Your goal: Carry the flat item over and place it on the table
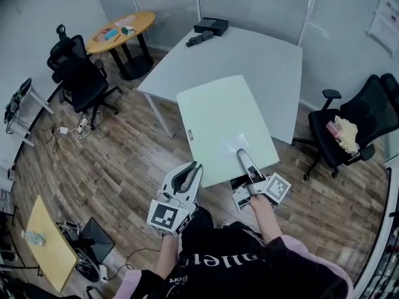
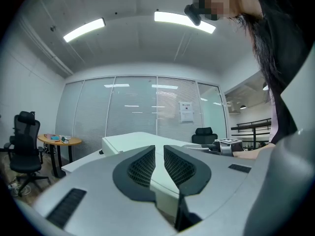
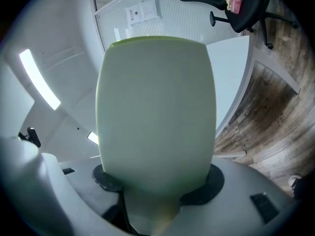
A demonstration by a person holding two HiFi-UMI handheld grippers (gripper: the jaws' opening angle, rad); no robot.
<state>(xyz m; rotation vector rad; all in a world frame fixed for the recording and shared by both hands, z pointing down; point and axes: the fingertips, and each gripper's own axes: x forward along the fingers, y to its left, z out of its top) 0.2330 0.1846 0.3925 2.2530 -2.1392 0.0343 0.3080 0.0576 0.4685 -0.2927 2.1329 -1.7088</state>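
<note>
**Flat board (image 1: 218,117) being carried level toward the white table (image 1: 262,61) at 12 o'clock**

From where I'm standing, the left gripper (image 1: 194,169) is sitting clenched with nothing visibly pinched, its tips right at the board's 7 o'clock corner. So the right gripper (image 1: 240,153), biting the near edge at 5 o'clock, is doing nearly all the holding. I'm thinking the long overhang could lever the board down or twist it out of that single bite, or its far edge could knock the table's rim. The only container showing is a black box (image 1: 211,26) at the table's 12 o'clock end; I can't tell what it's holding.
</note>
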